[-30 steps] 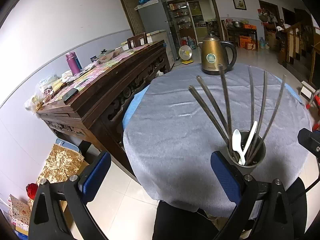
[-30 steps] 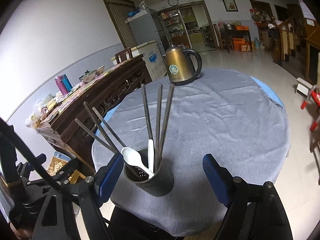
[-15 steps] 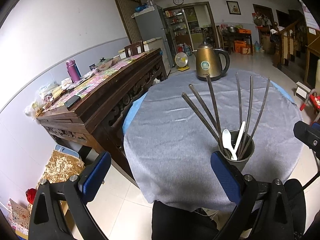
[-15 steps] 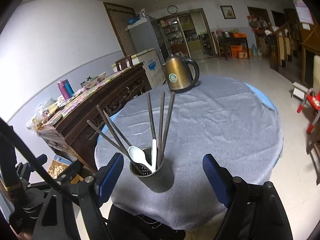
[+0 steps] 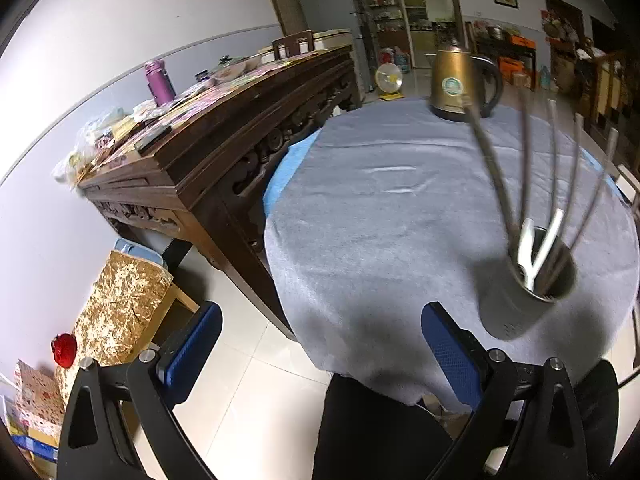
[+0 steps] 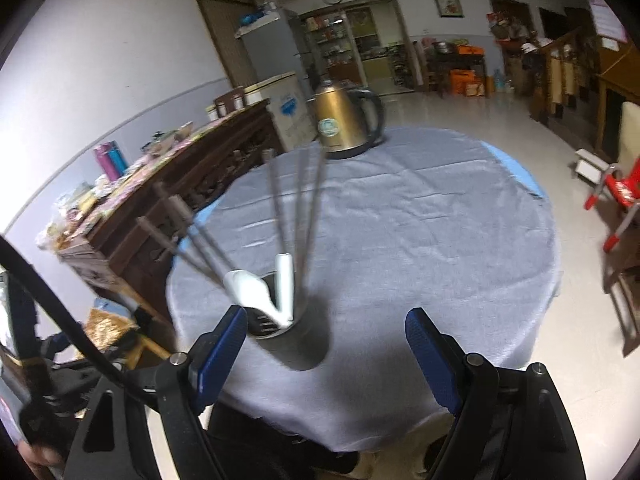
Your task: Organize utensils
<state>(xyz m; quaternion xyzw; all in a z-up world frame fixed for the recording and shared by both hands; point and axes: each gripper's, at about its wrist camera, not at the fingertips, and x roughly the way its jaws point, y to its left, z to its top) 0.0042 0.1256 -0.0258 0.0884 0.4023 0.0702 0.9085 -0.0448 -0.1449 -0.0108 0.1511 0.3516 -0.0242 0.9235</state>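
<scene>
now both views are smeared with motion blur, so the utensil holder [image 5: 528, 288] and the dark chopsticks [image 5: 490, 160] fanning out of it are soft at the edges, and how many sticks there are is hard to count. two white spoons [image 6: 256, 292] poke out of the holder; what lies deeper in the cup is hidden. the holder stands near the front edge of the round table [image 5: 380, 200] under its grey cloth, with a gold kettle [image 6: 340, 120] at the far edge.

the left gripper [image 5: 320, 344] has its blue pads spread wide with nothing between them — one pad hangs over the floor past the table's left edge, the other sits just short of the holder. the right gripper [image 6: 324, 344] is wide open too, and the holder sits in the gap by its left pad; whether that pad touches the cup i cannot tell.

against a second ago, the holder has slid right and up in the left view, and it now looks tilted and blurred where it was crisp. in the right view it sits much as it did, only blurrier.

the left view alone shows the carved wooden sideboard [image 5: 240, 140] at full length and a gold-wrapped box [image 5: 120, 304] on the floor. the right view alone shows a red chair [image 6: 616, 200] at the right — and a black cable [image 6: 60, 320] crossing its lower left corner.
</scene>
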